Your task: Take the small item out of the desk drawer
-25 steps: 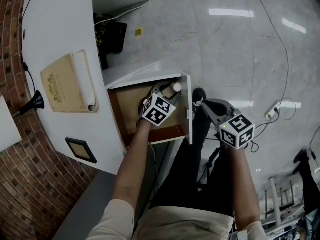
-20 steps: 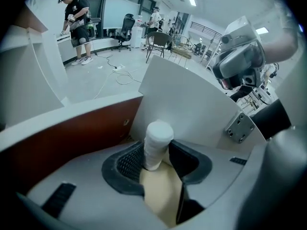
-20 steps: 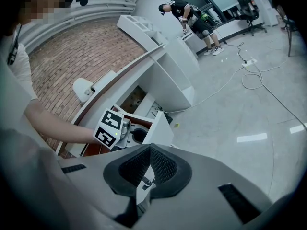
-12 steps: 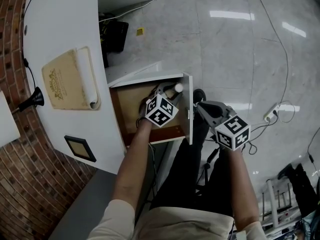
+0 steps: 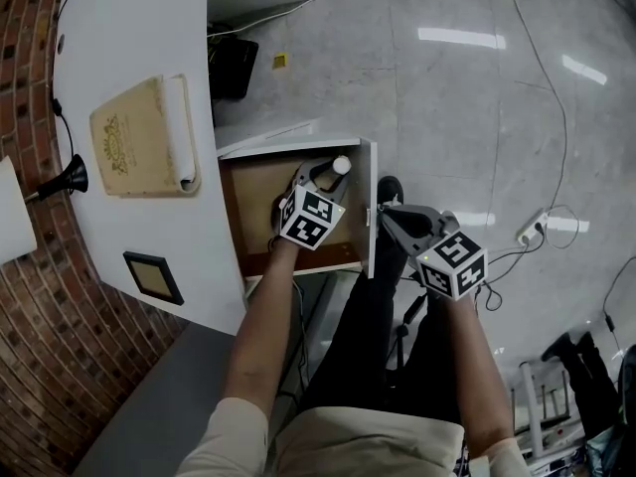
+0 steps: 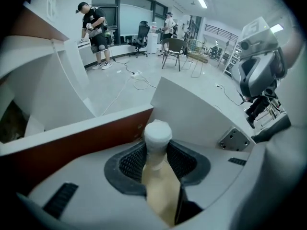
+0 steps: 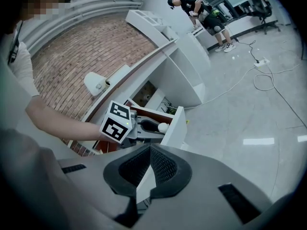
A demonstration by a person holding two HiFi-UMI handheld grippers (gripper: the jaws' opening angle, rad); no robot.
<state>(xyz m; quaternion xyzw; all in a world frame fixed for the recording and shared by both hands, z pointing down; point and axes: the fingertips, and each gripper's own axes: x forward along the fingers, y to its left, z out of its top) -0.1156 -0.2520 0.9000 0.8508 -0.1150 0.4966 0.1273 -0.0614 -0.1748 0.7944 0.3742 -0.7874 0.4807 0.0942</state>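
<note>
Drawer (image 5: 256,202) is pulled out from under the white table (image 5: 129,38). Left claw (image 6: 158,150) is reached into it, pointed steeply down. Its jaws have just been closing and are now clamped on a small bottle (image 6: 157,133): beige body, white cap, neck pinched between the dark pads. Bottle is seen inside the drawer outline, cap close to the white drawer front (image 5: 371,207). Whether it is lifted off the drawer bottom cannot be told. Right claw (image 5: 386,215) is held just outside the drawer front, over the floor (image 5: 477,117), jaws closed together, nothing gripped. A tan book (image 5: 139,137) and a small frame (image 5: 154,276) are laid on the table, well apart from the drawer.
</note>
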